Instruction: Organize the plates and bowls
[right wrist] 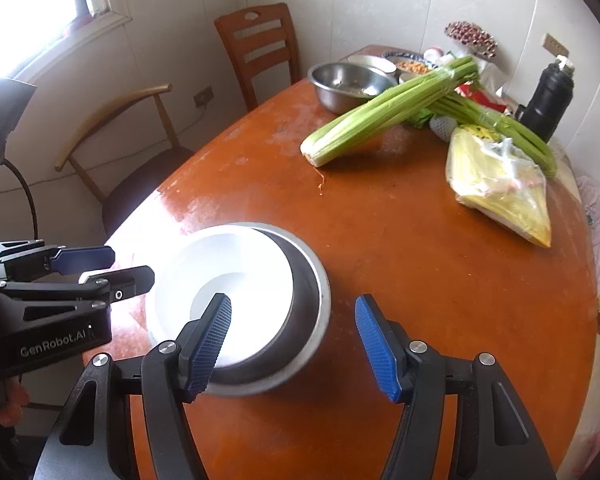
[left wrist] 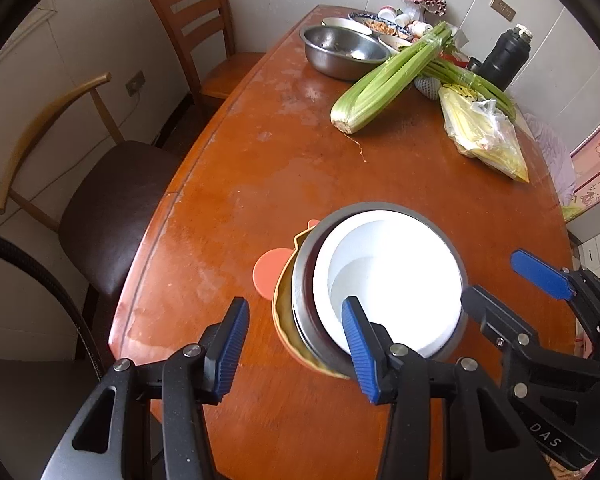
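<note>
A white bowl (left wrist: 396, 280) sits tilted inside a steel bowl (left wrist: 306, 304), which rests on a yellow plate (left wrist: 284, 312) with orange ears (left wrist: 266, 274) near the table's front. In the right wrist view the white bowl (right wrist: 228, 280) and steel bowl (right wrist: 308, 300) show too. My left gripper (left wrist: 294, 350) is open and empty, straddling the stack's left rim. My right gripper (right wrist: 294, 350) is open and empty, straddling the steel bowl's right rim. The right gripper also shows in the left wrist view (left wrist: 504, 284), and the left gripper in the right wrist view (right wrist: 112, 268).
On the brown wooden table (left wrist: 284, 168) lie celery bunches (left wrist: 384, 80), a yellow bag (left wrist: 480, 132), a large steel basin (left wrist: 342, 52), dishes of food (left wrist: 380, 26) and a black flask (left wrist: 504, 56). Two chairs (left wrist: 108, 192) stand at the left.
</note>
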`<state>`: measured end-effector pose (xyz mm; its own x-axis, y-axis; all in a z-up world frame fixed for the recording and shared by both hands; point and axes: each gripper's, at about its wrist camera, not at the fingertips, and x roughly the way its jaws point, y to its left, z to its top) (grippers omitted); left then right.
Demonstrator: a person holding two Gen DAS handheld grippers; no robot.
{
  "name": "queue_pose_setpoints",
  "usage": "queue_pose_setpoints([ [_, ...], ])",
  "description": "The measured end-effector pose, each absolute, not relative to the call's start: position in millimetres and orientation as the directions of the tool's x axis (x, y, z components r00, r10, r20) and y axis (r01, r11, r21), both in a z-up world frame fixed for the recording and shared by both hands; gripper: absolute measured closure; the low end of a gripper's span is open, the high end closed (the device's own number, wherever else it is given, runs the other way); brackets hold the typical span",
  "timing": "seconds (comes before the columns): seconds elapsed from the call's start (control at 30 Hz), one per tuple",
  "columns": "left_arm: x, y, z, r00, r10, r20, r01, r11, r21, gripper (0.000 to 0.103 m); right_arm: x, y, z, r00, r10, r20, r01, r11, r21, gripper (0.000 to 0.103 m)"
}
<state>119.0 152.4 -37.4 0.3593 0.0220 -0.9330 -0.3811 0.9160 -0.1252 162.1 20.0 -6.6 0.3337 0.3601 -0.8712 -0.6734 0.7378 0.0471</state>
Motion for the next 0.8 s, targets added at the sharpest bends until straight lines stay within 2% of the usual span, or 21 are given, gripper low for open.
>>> queue_pose_setpoints([
  [0.27,81.0,136.5,-24.8,0.365,0.046,-0.930,-0.371,0.923,-0.100,0.052,122.9,-0.7,7.3,0.376,0.343,-0.861,-0.635,0.772,0.030,0.030],
  [0.8,9.3,105.0,-15.8,0.367,0.021,-0.930,-0.284,0.955,-0.091,0.052,37.9,-29.7,20.0,0.404,0.319,-0.857,-0.544,0.838,0.055,0.030],
])
